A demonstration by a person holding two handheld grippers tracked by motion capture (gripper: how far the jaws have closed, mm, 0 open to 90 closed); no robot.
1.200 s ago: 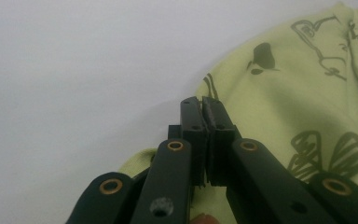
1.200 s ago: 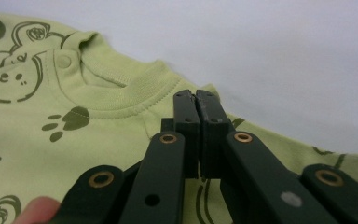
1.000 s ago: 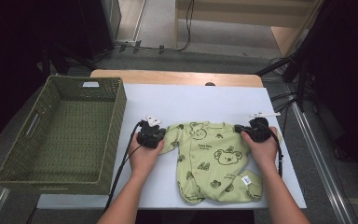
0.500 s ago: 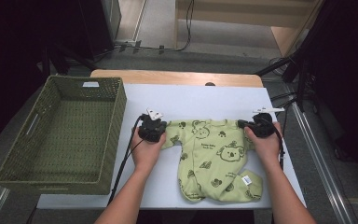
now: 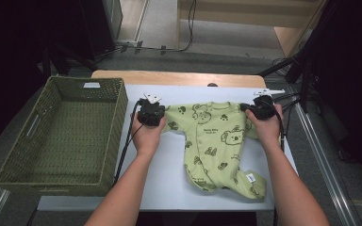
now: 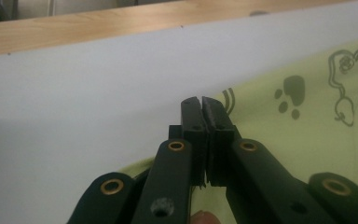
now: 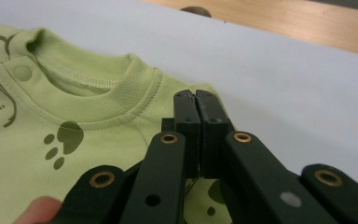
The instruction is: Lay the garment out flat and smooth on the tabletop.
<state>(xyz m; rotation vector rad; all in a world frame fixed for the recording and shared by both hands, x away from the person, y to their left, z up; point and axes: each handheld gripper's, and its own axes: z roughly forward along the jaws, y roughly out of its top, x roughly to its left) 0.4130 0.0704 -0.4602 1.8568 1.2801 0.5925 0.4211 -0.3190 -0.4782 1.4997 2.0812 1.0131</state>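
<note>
A light green baby suit [image 5: 214, 141] with koala and paw prints lies spread on the white table [image 5: 169, 181], legs toward the near edge. My left gripper [image 5: 154, 112] is shut on its left sleeve, and my right gripper [image 5: 259, 109] is shut on the right shoulder. In the left gripper view the jaws [image 6: 202, 105] press together with the green cloth [image 6: 298, 126] around them. In the right gripper view the jaws [image 7: 196, 100] pinch the cloth [image 7: 74, 121] just beside the ribbed neckline. The top of the suit is stretched taut between both hands.
A large green woven basket [image 5: 115, 134] stands on the left, its wall close to my left hand. A wooden strip [image 5: 174, 77] runs along the table's far edge. A dark stand and cables sit off the right side.
Both hands have moved toward the far edge and risen a little, dragging the suit with them. The cloth between them is now pulled straighter and flatter.
</note>
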